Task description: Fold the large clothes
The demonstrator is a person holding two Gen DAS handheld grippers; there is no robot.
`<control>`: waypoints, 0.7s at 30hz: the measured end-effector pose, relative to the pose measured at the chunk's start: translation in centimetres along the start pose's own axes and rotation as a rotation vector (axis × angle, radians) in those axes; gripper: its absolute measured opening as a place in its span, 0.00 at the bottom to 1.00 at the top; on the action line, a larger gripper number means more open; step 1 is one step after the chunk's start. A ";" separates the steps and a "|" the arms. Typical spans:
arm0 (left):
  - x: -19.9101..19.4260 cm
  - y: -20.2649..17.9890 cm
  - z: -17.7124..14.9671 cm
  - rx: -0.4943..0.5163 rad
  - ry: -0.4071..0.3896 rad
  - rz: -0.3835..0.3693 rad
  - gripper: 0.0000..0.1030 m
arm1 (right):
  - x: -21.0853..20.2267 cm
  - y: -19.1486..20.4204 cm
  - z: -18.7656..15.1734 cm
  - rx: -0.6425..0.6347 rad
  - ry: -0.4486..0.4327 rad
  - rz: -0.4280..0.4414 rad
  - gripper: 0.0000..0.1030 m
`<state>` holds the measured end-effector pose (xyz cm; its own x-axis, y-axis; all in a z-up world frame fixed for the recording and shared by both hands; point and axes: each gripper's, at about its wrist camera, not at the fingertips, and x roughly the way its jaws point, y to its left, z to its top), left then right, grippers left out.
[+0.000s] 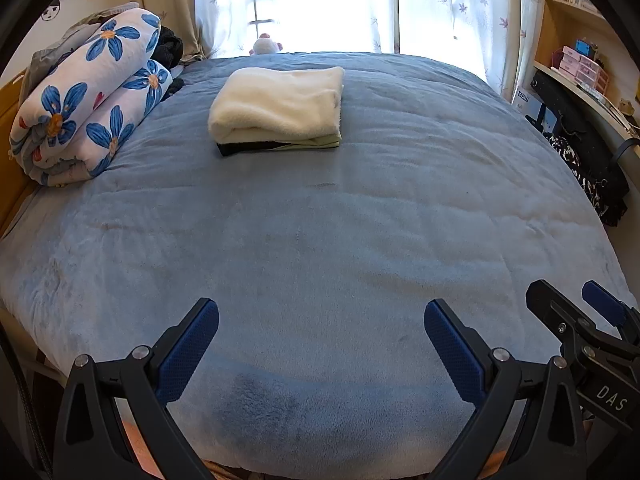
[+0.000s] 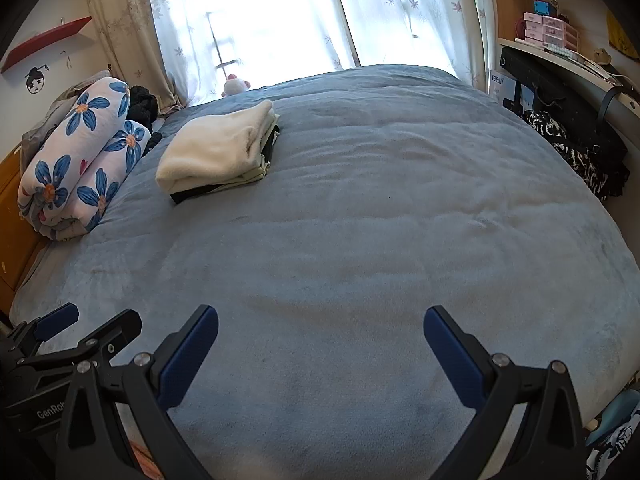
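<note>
With both jaws spread wide and empty, the left gripper [image 1: 321, 322] and right gripper [image 2: 321, 328] hover side by side over the bare blue bedspread [image 1: 320, 220] — the folded clothes [image 1: 278, 108] sit stacked well beyond, likely parked clear of the working space.

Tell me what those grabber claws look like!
Each one is a black plastic claw with two fingers. The left gripper and the right gripper both have bumpy blue pads on the inside and round silver bolts at the joints. White letters mark the bodies: "DAS" on the right one, "GenRob" on the left one.
</note>
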<state>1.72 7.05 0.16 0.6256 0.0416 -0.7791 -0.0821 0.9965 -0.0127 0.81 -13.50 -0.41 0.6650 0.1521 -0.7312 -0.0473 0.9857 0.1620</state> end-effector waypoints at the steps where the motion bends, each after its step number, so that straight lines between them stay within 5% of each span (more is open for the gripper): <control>1: 0.0 0.0 0.0 -0.001 0.002 -0.001 0.99 | 0.0 0.1 0.0 0.001 -0.001 0.000 1.00; 21: 0.7 0.3 -0.1 -0.002 0.025 -0.003 0.99 | 0.7 -0.3 -0.5 0.000 0.014 -0.007 1.00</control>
<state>2.09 7.40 -0.44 0.6065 0.0366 -0.7942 -0.0813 0.9966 -0.0162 0.86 -13.68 -1.31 0.6551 0.1464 -0.7412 -0.0427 0.9867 0.1571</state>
